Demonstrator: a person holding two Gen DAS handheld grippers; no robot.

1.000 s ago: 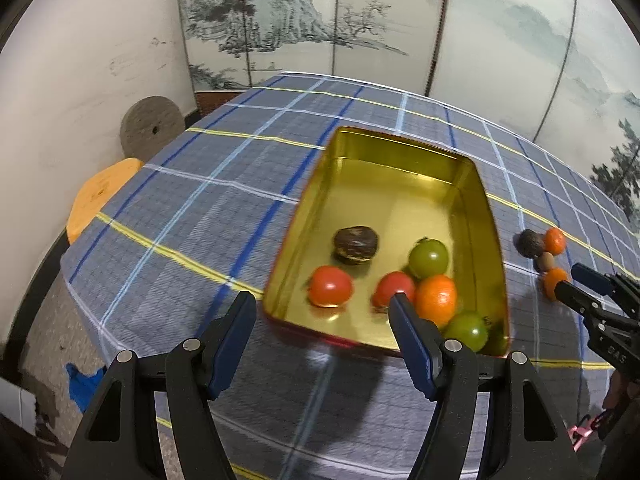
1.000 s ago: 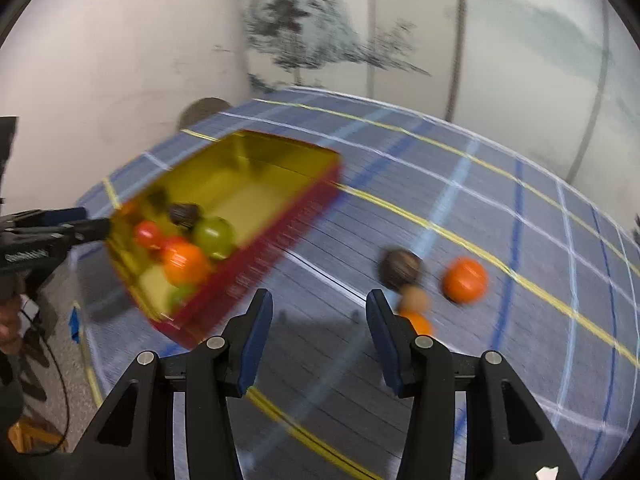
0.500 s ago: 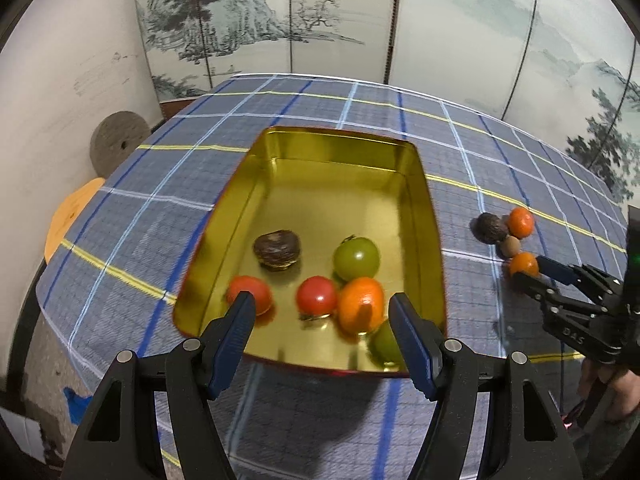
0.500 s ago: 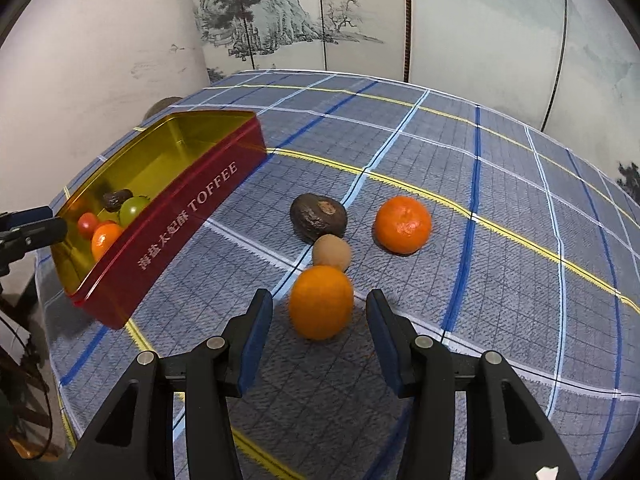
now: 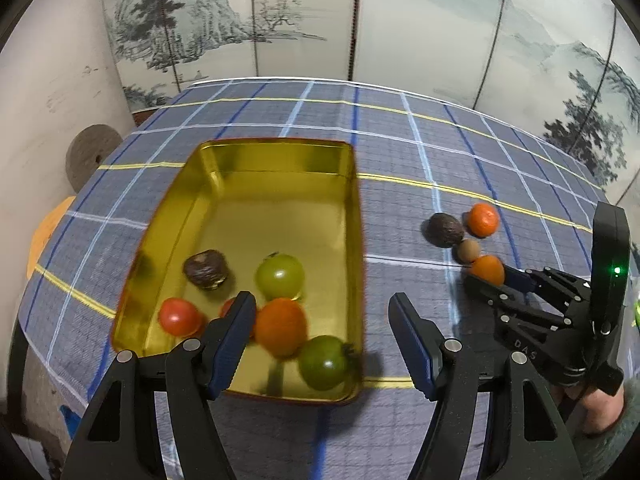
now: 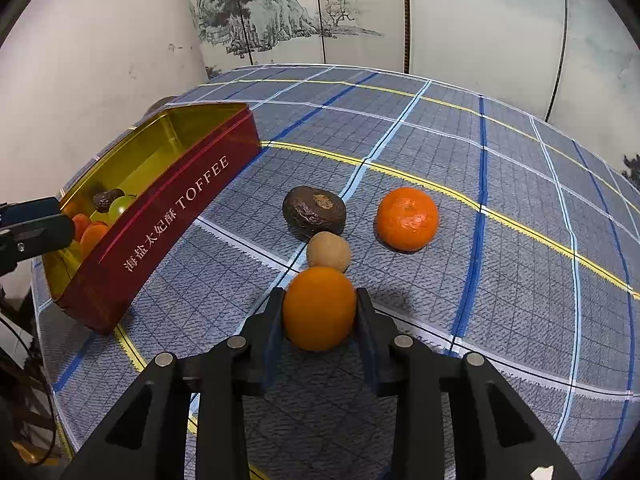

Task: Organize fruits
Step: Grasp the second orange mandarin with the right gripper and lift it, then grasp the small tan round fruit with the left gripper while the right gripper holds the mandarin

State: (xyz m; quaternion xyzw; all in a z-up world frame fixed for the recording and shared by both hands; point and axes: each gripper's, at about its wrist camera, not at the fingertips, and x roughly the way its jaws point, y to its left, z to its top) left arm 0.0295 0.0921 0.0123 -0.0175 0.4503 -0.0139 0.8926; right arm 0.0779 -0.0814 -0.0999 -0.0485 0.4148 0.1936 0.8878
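Observation:
My right gripper is shut on a smooth orange, which rests on the checked tablecloth. Just beyond it lie a small tan fruit, a dark wrinkled fruit and a mandarin. The red toffee tin stands to the left. My left gripper is open with nothing between its fingers, above the tin's near right corner. Inside the tin are a dark fruit, two green tomatoes, a red tomato and an orange. The right gripper shows at the right.
A painted folding screen stands behind the table. A grey round stool and an orange one sit past the table's left edge. A person's hand holds the right gripper at the lower right.
The right gripper's jaws have closed onto the smooth orange that lay between them. The left gripper has slid to the right over the tin, still open.

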